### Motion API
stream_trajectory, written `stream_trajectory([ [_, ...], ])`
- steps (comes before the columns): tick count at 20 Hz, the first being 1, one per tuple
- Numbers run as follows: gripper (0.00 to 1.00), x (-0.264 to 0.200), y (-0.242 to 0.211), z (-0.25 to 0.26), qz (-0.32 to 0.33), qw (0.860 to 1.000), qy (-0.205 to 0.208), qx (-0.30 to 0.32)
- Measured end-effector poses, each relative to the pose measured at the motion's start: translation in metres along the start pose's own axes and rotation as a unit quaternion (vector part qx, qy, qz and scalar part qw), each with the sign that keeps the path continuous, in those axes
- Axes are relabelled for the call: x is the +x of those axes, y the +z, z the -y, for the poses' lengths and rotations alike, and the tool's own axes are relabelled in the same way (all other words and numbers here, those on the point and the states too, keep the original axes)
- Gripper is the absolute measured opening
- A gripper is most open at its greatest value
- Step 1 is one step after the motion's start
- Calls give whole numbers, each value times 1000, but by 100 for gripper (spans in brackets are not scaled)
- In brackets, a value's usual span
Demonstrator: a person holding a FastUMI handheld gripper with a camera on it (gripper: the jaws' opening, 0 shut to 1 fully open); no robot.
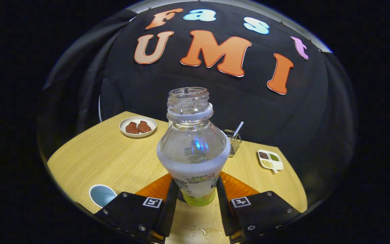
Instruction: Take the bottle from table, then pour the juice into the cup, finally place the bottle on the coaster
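Tongs (196,200) clamped on bottle (193,149)

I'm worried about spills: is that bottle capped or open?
Open. The bottle stands upright between the gripper fingers, which press its lower body; its threaded mouth is bare, with no cap on it.

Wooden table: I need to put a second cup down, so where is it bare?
Bare wood lies between the white plate of red pieces and the pale blue cup. Crowded: the gripper grips the clear uncapped bottle.
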State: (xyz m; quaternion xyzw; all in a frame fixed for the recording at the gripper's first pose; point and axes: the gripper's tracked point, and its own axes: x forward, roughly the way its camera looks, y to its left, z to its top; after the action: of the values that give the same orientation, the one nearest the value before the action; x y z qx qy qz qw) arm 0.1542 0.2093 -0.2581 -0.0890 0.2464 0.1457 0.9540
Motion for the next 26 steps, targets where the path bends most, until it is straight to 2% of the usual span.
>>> stream_trajectory([
  [2,59,20,-9,2,-9,999,11,40],
  [4,59,38,-19,10,-17,999,6,45],
  [10,59,78,-43,3,-44,996,27,77],
  [18,59,85,-50,-2,-46,993,47,99],
  [20,63,86,-50,-1,-45,992,47,106],
  [26,67,85,-53,-4,-47,995,42,81],
])
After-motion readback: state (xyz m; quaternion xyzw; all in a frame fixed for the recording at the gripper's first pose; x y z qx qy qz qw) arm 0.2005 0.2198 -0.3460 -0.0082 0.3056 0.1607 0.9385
